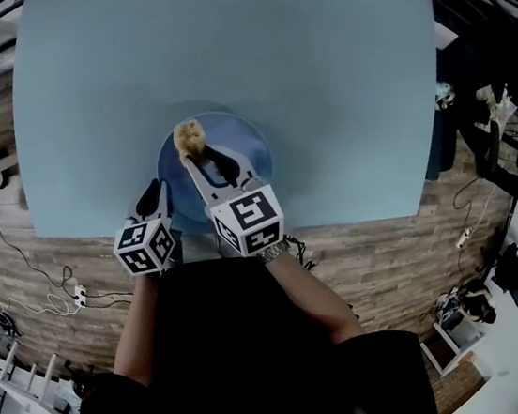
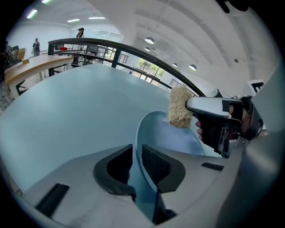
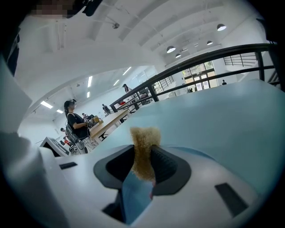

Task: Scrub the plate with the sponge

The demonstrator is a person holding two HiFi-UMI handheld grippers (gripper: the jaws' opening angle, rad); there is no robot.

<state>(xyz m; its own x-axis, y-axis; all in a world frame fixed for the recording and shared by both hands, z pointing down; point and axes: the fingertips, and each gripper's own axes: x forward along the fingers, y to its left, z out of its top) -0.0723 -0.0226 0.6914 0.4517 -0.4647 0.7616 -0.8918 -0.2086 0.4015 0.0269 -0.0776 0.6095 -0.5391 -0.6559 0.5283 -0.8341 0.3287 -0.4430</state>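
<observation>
left gripper (image 2: 137, 156) pinches plate (image 2: 171, 139) rim, sponge (image 2: 180, 107) farther along.

Glossy smooth blue plate (image 1: 242, 151), rough fibrous tan sponge (image 1: 190, 139), matt blue table (image 1: 318, 80), wood-plank floor (image 1: 49, 267)

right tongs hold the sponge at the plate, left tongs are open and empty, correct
Not quite. The left tongs aren't empty: the left gripper view shows them closed on the rim of the plate. The right tongs do hold the sponge at the plate.
</observation>
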